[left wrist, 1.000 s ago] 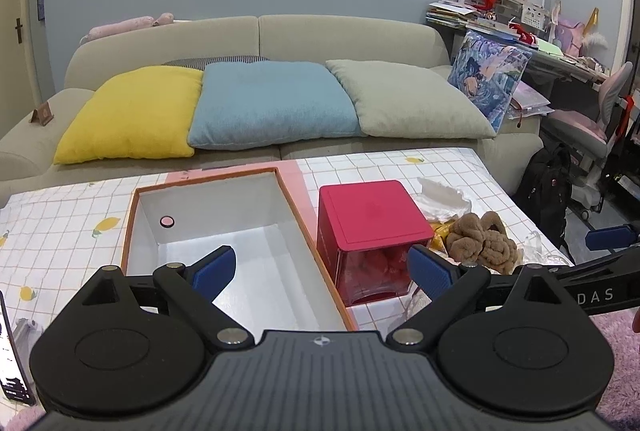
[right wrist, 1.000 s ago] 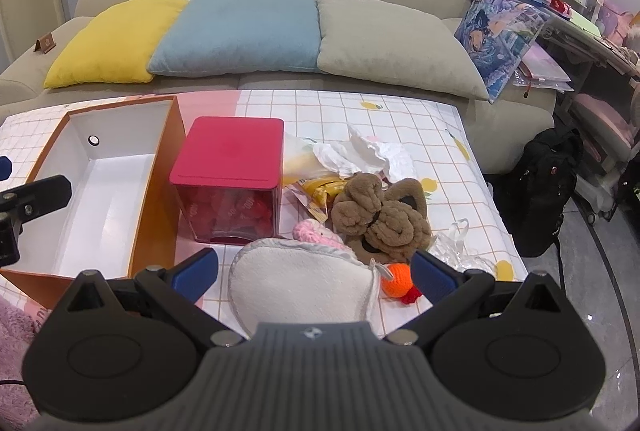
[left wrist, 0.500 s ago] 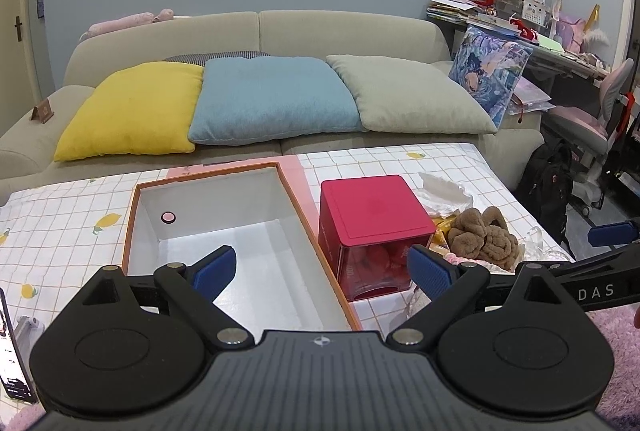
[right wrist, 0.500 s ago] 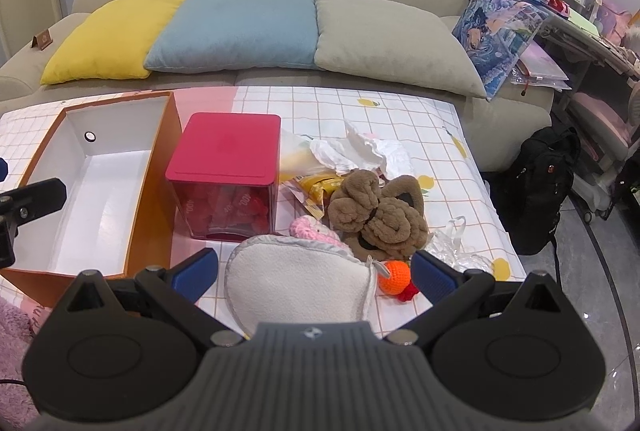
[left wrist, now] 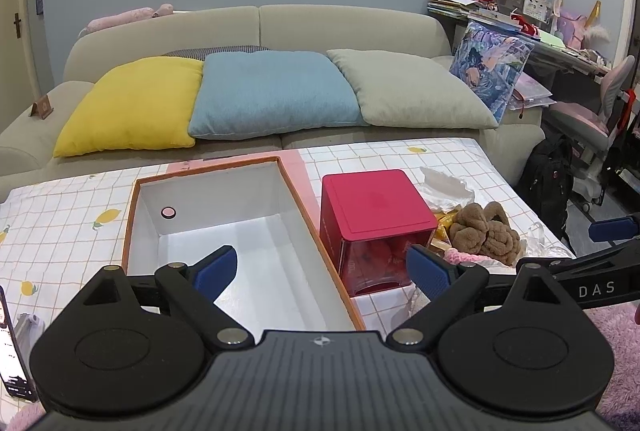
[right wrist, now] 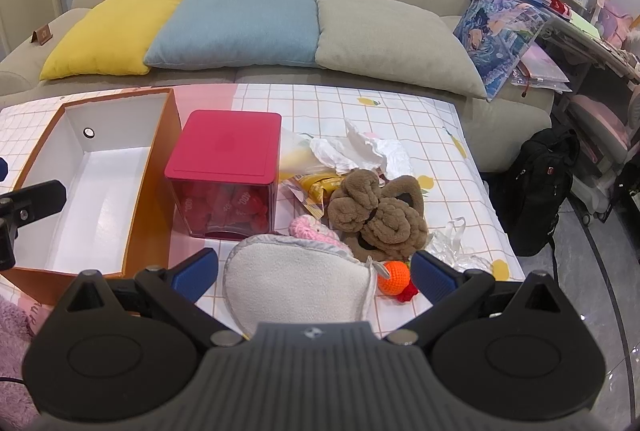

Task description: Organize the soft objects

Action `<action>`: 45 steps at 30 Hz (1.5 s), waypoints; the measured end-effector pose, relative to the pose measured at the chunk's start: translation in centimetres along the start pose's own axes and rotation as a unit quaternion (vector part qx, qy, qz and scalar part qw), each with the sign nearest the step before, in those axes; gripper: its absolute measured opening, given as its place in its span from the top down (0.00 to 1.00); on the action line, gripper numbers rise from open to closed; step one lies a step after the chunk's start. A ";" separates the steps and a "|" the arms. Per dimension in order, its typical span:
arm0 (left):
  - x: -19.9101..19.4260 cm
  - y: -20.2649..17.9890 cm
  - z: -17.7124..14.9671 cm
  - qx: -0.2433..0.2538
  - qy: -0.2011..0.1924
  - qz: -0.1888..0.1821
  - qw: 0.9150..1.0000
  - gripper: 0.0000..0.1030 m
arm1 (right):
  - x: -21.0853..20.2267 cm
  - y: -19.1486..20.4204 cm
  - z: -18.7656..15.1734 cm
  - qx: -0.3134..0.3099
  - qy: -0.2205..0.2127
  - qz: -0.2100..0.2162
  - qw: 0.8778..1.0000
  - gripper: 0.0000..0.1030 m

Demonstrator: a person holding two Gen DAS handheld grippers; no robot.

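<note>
An open orange box [left wrist: 130,215] with a white, empty inside [right wrist: 100,191] lies on the left of the table. My left gripper [left wrist: 320,271] is open and empty over its near end. Soft objects lie on the right: a brown plush [right wrist: 376,215] [left wrist: 484,233], a white-grey pad [right wrist: 296,283], a pink knit piece [right wrist: 312,229] and an orange knit ball [right wrist: 394,277]. My right gripper [right wrist: 314,271] is open and empty, its jaws straddling the white-grey pad above it.
A red-lidded clear box [right wrist: 224,175] [left wrist: 372,219] stands between the orange box and the soft objects. Crumpled wrappers [right wrist: 352,155] and a clear plastic bag [right wrist: 456,247] lie around them. A sofa with cushions [left wrist: 272,95] is behind the table. A phone [left wrist: 10,351] stands at the left.
Both grippers have pulled back and up slightly; the table things look a little farther away. Both stay open and empty.
</note>
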State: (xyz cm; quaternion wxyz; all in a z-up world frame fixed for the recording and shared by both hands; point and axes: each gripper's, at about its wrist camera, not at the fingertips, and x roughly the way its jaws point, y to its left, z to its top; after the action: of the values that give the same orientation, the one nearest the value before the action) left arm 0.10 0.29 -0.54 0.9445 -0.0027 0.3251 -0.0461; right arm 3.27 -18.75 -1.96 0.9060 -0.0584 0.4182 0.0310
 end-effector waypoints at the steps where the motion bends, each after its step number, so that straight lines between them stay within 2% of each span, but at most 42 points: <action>1: 0.0 0.0 0.0 -0.001 0.000 0.000 1.000 0.00 | 0.0 0.1 0.0 -0.001 0.000 0.000 1.000 0.03; 35: 0.4 0.3 -0.5 -0.007 0.018 -0.004 1.000 0.00 | 0.3 0.7 -0.2 -0.012 0.013 -0.001 1.000 0.03; 38: 0.6 -0.1 -0.5 -0.001 0.024 -0.018 1.000 0.01 | 0.4 0.3 -0.7 -0.019 0.016 0.004 1.000 0.03; 42: 1.0 -1.6 -0.5 0.017 0.035 -0.064 0.997 0.10 | 0.6 -1.2 -1.6 -0.018 0.017 0.002 1.000 0.04; 45: 1.8 -3.4 -0.6 0.033 0.046 -0.122 0.991 0.11 | 1.4 -3.2 -2.5 -0.005 0.032 -0.007 0.999 0.17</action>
State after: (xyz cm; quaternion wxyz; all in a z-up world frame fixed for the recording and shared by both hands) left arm 0.90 -3.20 -2.02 0.9156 -0.0091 0.3635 -0.1714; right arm 2.58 -22.26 -4.36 0.8921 -0.0665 0.4462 0.0247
